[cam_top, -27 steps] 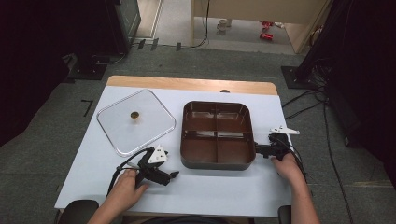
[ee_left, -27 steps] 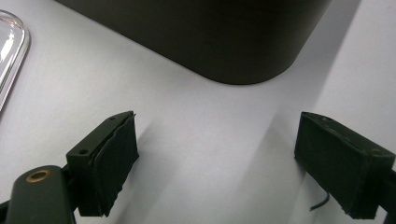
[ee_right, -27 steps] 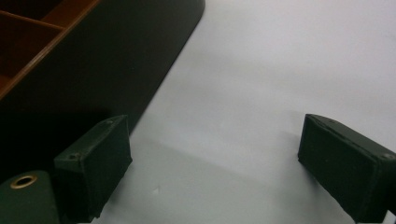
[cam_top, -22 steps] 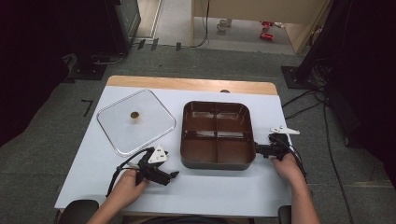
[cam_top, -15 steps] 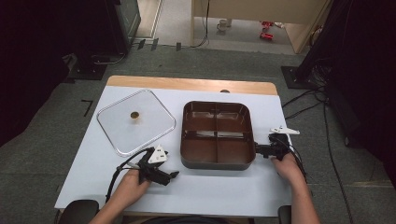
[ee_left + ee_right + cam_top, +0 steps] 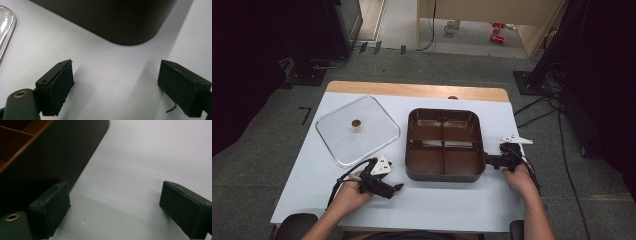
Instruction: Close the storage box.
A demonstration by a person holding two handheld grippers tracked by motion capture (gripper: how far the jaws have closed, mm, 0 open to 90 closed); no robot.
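My left gripper (image 6: 396, 188) rests on the table (image 6: 452, 205) with fingers spread, the brown tray (image 6: 444, 144) just ahead; my right gripper (image 6: 488, 160), fingers also spread, sits beside the tray's side wall.

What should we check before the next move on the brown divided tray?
1. Left hand-held gripper open, nothing between its jaws: ok.
2. Right hand-held gripper open, nothing held: ok.
3. Dark brown four-compartment square tray flat on the white table: ok.
4. Clear square plastic lid with a round brown knob off the tray, lying to its left: ok.
5. Tray compartments empty: ok.
6. Right jaws touching the tray's side: cannot tell.
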